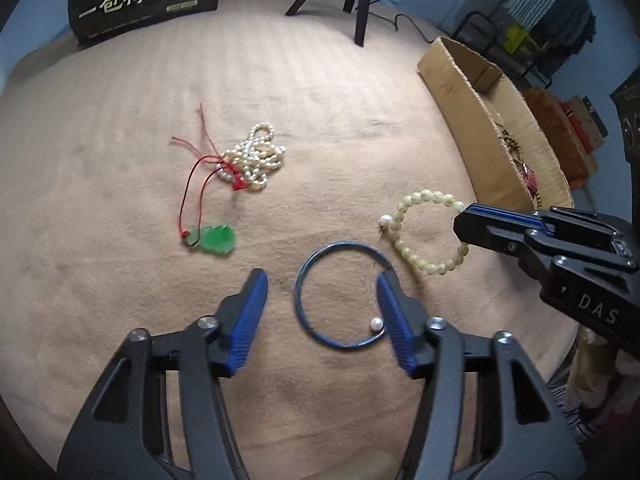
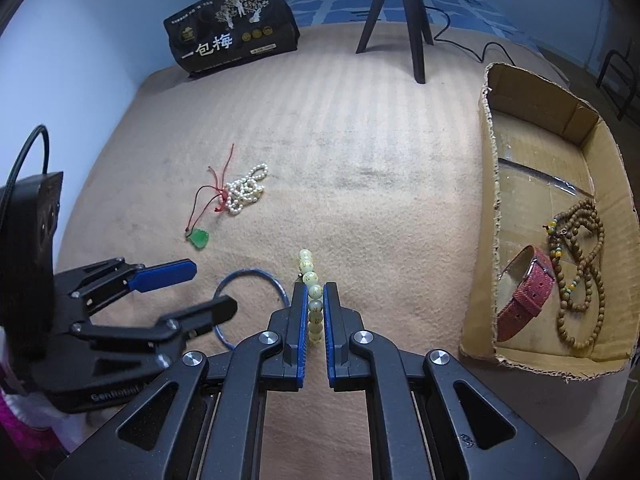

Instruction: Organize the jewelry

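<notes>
My right gripper (image 2: 313, 292) is shut on a pale green bead bracelet (image 2: 313, 296), which also shows in the left wrist view (image 1: 412, 204) lifted edge-on beside the cardboard box (image 2: 490, 208). My left gripper (image 1: 322, 280) is open just above the beige cloth, its fingers straddling part of a blue bangle (image 1: 316, 332) with a small white pearl (image 1: 376, 324) inside it. A green jade pendant on a red cord (image 1: 214, 238) and a heap of pearl necklace (image 1: 256, 158) lie farther out. The box holds a red watch strap (image 2: 524, 300) and a brown bead necklace (image 2: 580, 268).
A black snack bag (image 2: 232, 28) stands at the back left. Black tripod legs (image 2: 416, 32) and a cable stand at the back middle. The cardboard box lies along the right edge of the cloth-covered table (image 1: 120, 120).
</notes>
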A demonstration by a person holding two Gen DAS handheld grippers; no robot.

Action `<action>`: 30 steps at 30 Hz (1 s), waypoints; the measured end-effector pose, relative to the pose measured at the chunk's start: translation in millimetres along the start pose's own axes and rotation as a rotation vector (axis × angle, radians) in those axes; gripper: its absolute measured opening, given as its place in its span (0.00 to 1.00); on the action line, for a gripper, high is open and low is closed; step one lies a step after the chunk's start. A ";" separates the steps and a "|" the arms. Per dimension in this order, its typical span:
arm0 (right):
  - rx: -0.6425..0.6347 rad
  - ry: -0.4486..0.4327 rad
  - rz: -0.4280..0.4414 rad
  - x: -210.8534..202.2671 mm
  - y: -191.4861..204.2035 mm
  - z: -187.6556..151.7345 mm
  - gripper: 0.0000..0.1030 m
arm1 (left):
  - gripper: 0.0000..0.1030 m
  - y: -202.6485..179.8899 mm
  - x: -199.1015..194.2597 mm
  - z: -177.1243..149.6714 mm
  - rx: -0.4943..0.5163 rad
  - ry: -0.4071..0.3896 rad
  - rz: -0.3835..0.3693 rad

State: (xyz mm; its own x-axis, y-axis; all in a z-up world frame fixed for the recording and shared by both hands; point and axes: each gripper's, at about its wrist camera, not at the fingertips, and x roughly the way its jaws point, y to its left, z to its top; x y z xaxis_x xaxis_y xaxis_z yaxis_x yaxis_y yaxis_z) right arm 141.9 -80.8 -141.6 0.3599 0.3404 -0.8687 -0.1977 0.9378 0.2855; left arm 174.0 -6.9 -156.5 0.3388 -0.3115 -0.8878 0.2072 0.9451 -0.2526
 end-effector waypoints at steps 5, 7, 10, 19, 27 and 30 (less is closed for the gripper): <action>0.019 -0.008 -0.010 -3.3 -7.7 1.4 0.06 | 0.60 -11.7 11.0 -0.1 0.010 0.031 -0.004; 0.026 -0.011 -0.010 -5.0 -10.2 1.3 0.06 | 0.61 -17.4 15.8 1.2 0.008 0.042 -0.011; 0.030 -0.010 -0.011 -5.4 -12.9 0.6 0.06 | 0.64 -26.8 23.8 3.4 0.013 0.059 -0.009; 0.032 -0.009 -0.013 -7.3 -19.3 -0.6 0.06 | 0.69 -49.9 37.5 -4.1 0.085 0.062 0.160; 0.031 -0.006 -0.010 -8.9 -22.6 -1.5 0.06 | 0.76 -49.2 39.4 -12.4 0.119 0.065 0.252; 0.028 -0.005 -0.007 -8.3 -21.4 -1.6 0.06 | 0.76 -41.6 35.4 -9.2 0.092 0.070 0.225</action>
State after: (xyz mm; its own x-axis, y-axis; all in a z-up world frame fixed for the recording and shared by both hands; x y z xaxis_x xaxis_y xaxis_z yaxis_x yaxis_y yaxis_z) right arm 141.7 -103.8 -141.2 0.3660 0.3343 -0.8685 -0.1699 0.9416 0.2909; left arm 168.9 -56.3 -180.9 0.3224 -0.0837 -0.9429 0.2170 0.9761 -0.0124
